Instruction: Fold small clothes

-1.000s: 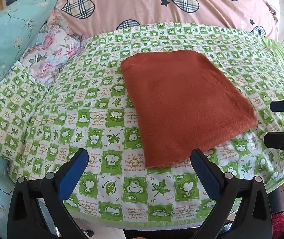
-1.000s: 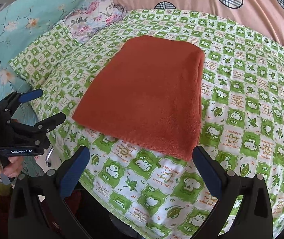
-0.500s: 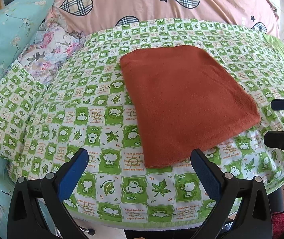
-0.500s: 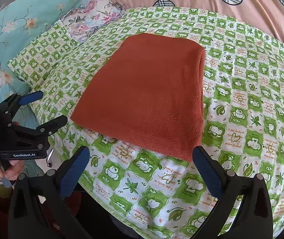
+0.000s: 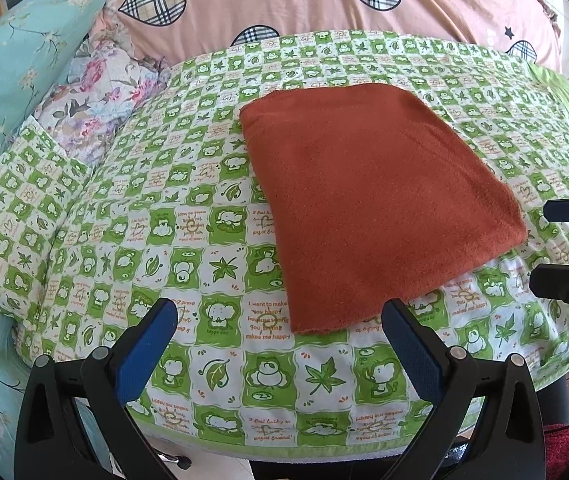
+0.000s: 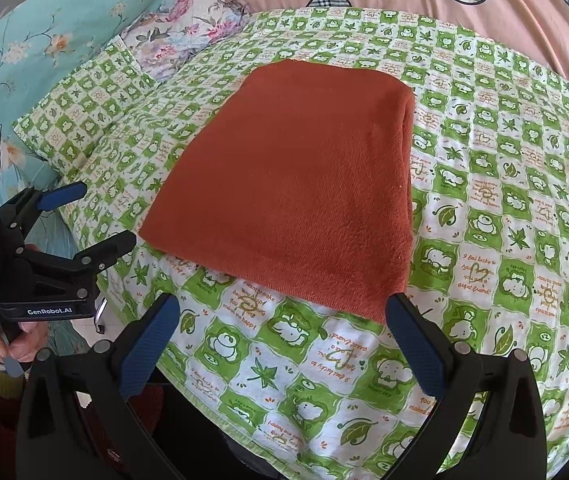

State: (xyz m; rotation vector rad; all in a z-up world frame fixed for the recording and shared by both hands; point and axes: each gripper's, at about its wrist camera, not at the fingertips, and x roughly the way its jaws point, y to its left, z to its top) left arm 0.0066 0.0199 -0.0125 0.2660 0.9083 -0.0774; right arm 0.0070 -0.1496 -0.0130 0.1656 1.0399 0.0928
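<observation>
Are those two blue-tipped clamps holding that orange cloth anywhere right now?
No. The left gripper and right gripper are both open and empty; the orange cloth lies folded on the bed, untouched.

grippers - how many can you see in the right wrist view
2: the right gripper open at the bottom edge, and the left gripper open at the left edge, near the orange cloth.

The left gripper [image 5: 280,332] hangs over the near edge of the green-and-white checked sheet [image 5: 172,216], its blue-padded fingers [image 5: 146,350] spread wide with nothing between them. The folded rust-orange cloth [image 5: 372,200] lies flat on the sheet, its near corner just beyond the fingertips (not touching). The right gripper [image 5: 568,248] enters at the right edge, jaws apart. A pink heart-print quilt [image 5: 324,8] lies behind.
</observation>
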